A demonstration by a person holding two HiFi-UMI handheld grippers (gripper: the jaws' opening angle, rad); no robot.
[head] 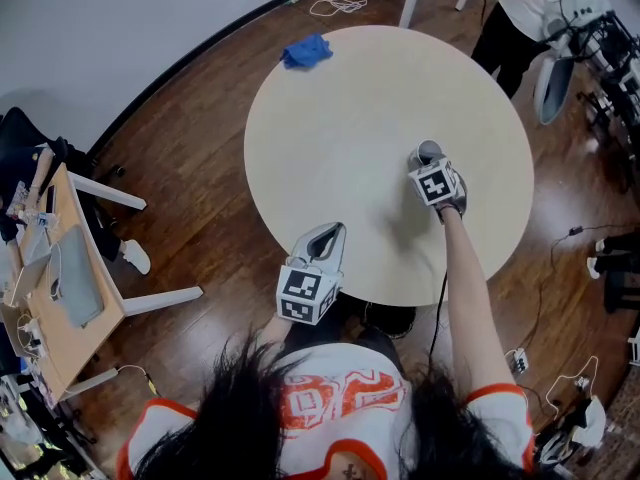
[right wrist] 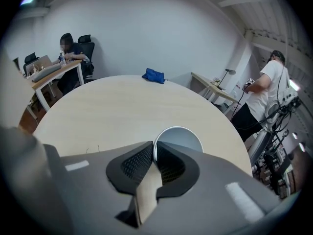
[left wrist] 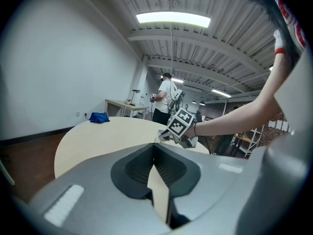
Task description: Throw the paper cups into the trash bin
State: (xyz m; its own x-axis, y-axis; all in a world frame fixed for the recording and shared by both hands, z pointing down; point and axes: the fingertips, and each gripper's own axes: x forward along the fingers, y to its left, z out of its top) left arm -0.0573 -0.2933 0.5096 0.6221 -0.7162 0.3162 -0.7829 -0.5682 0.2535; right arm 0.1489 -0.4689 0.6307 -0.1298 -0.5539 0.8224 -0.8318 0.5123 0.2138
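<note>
Grasp step: right tongs [right wrist: 152, 156] pinched narrow on the paper cup [right wrist: 185, 137] rim near the worktop [head: 330, 128] right edge, left tongs [left wrist: 155, 161] closed and empty; next move needs a lift and carry to the bin, none in view.

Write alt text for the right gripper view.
The right gripper is shut on the near rim of a white paper cup, which stands on a round pale wooden table. A crumpled blue cloth lies at the table's far edge.

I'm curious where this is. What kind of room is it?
Probably an office or lab workroom: a round table, a desk where a person sits in an office chair, and cables trailing on the wooden floor.
</note>
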